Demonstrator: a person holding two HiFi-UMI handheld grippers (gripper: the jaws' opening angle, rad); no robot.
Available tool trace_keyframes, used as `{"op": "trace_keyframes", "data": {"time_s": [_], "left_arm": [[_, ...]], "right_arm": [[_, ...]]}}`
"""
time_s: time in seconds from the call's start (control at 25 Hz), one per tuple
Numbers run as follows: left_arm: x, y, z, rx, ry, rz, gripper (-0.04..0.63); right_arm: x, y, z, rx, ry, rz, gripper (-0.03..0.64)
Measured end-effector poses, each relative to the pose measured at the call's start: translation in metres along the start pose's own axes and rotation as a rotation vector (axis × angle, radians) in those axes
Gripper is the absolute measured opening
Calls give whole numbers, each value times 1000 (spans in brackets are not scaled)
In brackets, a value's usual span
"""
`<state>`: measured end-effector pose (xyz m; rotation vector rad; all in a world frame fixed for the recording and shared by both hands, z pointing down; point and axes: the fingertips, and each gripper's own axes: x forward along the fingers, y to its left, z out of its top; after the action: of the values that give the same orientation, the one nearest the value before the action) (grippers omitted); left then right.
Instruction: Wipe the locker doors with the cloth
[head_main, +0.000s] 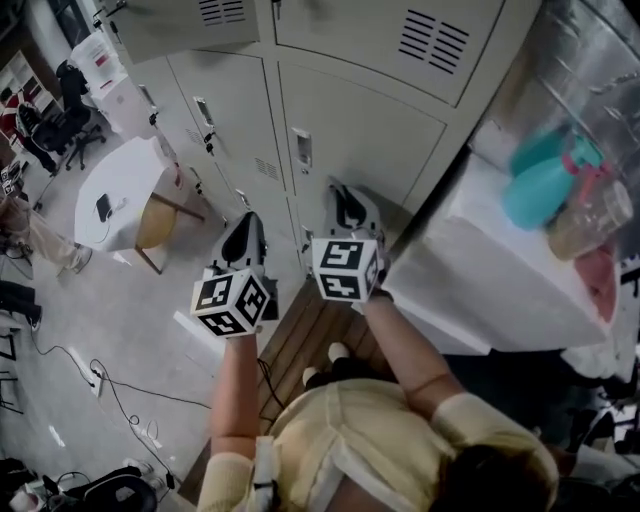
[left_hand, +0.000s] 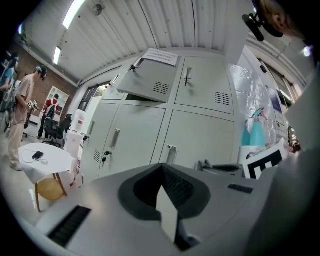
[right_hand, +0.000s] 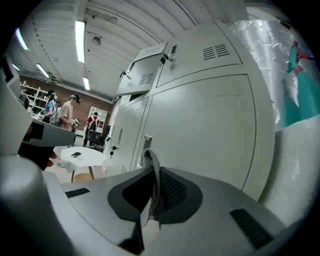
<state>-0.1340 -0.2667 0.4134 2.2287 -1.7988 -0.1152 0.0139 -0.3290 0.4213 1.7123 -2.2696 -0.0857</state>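
My right tool (right_hand: 149, 205) is clamped shut on the cloth (right_hand: 151, 170), a grey fold poking up between the jaws, close to the locker doors (right_hand: 205, 130). Left tool (left_hand: 167, 212) level beside it, jaws together, empty; both forearms reach forward.

We see locker doors (head_main: 360, 140) plain pale beige. Cloth (right_hand: 151, 172) grey, woven pattern. Marker cubes (head_main: 345, 268) black-and-white squares. Right of the lockers: spray bottle (head_main: 540, 185) teal, pink trigger. Left of the lockers: table (head_main: 130, 175) white.
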Motion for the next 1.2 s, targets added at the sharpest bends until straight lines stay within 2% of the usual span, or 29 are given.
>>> {"op": "trace_keyframes", "data": {"time_s": [0.6, 0.88, 1.2], "left_arm": [[-5, 58, -11, -3, 34, 159, 2], [-8, 78, -19, -11, 55, 198, 2], [-6, 81, -26, -17, 78, 191, 2]], "right_arm": [[53, 53, -15, -6, 59, 158, 19], [79, 55, -37, -11, 110, 159, 19], [83, 38, -54, 3, 149, 116, 18]]}}
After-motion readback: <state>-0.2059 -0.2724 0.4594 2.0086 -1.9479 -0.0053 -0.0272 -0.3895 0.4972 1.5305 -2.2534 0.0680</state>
